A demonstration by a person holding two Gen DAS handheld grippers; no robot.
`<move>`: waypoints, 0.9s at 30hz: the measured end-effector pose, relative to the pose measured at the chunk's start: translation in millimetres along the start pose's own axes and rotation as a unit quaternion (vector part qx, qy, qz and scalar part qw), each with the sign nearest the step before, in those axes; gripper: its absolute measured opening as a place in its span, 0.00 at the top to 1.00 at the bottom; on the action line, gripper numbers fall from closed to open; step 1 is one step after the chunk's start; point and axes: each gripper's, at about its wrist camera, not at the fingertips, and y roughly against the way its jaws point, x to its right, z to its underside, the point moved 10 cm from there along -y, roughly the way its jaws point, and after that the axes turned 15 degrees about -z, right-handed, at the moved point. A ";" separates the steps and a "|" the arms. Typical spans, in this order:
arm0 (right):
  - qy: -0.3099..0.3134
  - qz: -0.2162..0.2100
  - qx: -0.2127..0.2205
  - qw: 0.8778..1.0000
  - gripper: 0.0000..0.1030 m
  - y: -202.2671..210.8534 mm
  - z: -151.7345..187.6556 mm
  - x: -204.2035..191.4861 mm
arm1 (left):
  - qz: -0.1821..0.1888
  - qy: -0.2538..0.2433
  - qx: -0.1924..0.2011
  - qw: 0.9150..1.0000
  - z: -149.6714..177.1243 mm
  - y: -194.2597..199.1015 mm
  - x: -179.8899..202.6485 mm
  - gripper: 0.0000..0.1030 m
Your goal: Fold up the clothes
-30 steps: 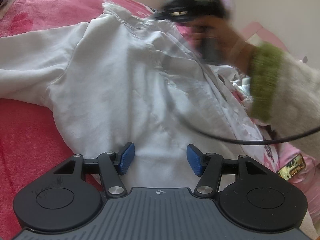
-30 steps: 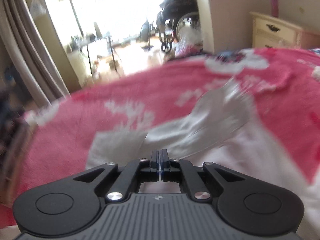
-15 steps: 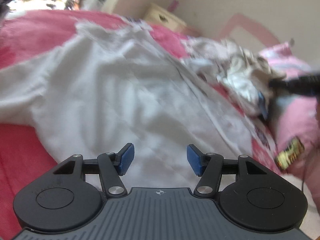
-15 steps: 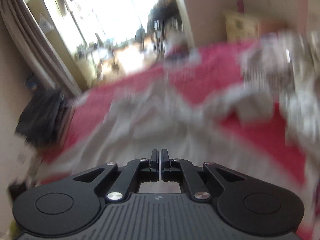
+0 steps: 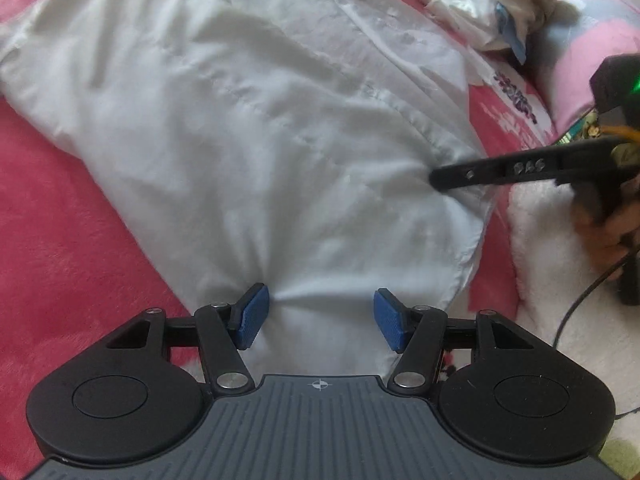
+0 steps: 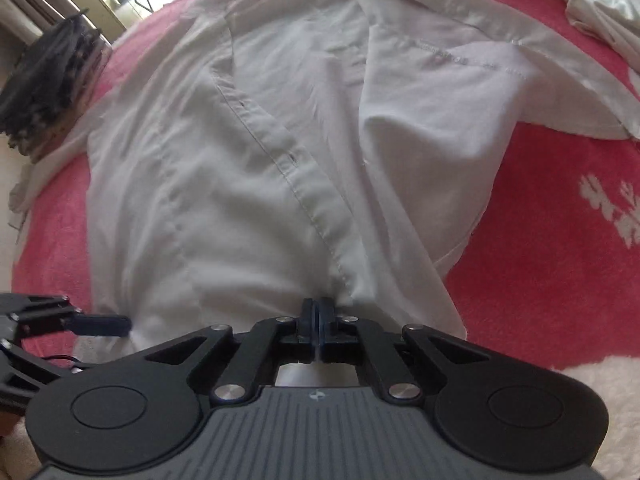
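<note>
A white button shirt [image 5: 260, 128] lies spread on a red blanket [image 5: 60, 240], its hem toward me. My left gripper [image 5: 322, 318] is open, and its blue pads [image 5: 254, 316] straddle the puckered hem. In the right wrist view the shirt [image 6: 224, 168] fills the middle, with the button placket [image 6: 296, 184] running straight to my right gripper [image 6: 317, 322]. That gripper is shut, its tips pressed against the fabric. The left wrist view shows the right gripper [image 5: 438, 178] from the side, tip on the shirt's right edge, held by a hand [image 5: 608, 232]. The left gripper's finger [image 6: 100, 325] shows at lower left.
A heap of white clothes [image 5: 480, 4] and a pink pillow [image 5: 580, 52] lie at the far right. White fluffy fabric [image 5: 548, 248] sits by the shirt's right edge. A dark bundle [image 6: 44, 76] rests off the blanket's left side. A cable [image 5: 576, 304] hangs from the right gripper.
My right gripper, shut throughout, swept from near the collar down to the shirt's lower right edge. My left gripper stayed open and tipped down onto the hem.
</note>
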 end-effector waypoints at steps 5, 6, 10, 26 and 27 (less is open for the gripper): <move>0.021 -0.062 0.072 0.995 0.81 27.4 -5.1 -18.3 | -0.033 0.084 0.037 0.995 -4.3 27.0 -37.1 0.43; 0.025 -0.074 0.081 0.994 0.81 29.9 -4.7 -22.2 | -0.039 0.101 0.044 0.993 -5.0 32.5 -44.8 0.43; 0.060 -0.111 0.078 0.989 0.81 27.9 0.3 -42.1 | -0.115 0.129 0.075 0.982 -16.9 46.8 -96.3 0.42; 0.091 -0.091 0.022 0.992 0.81 -19.4 19.3 -49.4 | -0.490 0.094 0.147 0.854 -86.3 87.6 -338.1 0.41; 0.090 -0.090 0.020 0.992 0.81 -20.9 19.2 -48.9 | -0.499 0.089 0.141 0.850 -88.4 82.8 -347.7 0.41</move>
